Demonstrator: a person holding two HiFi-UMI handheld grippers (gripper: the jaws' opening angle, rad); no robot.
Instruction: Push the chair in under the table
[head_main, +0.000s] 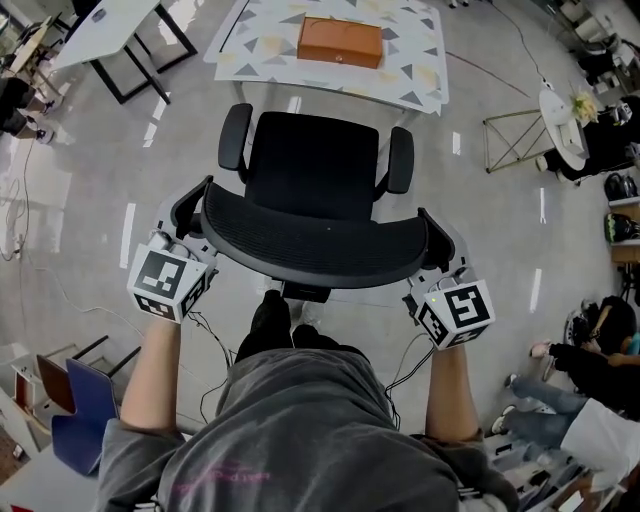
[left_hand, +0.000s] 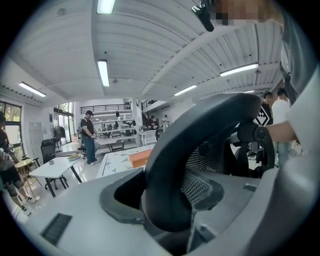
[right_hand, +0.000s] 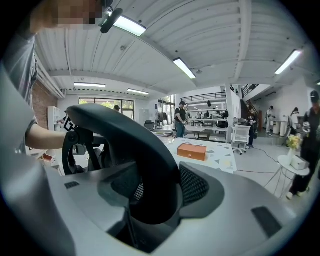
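**Both claws grip the chair (head_main: 315, 180)**

The left claw (head_main: 197, 213) and right claw (head_main: 437, 238) each pinch the smooth, curved black rim of its mesh back. Past the seat, far from the claws, stands the triangle-patterned counter (head_main: 420, 72). A flat orange box (head_main: 340, 42) lies on it.

Orange box (head_main: 340, 41) and white desk (head_main: 105, 28) stand well apart.

Black mesh chair (head_main: 315, 165), upright, just short of patterned table (head_main: 415, 60)

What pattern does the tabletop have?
The tabletop is white with scattered pastel triangles; head view shows it best.
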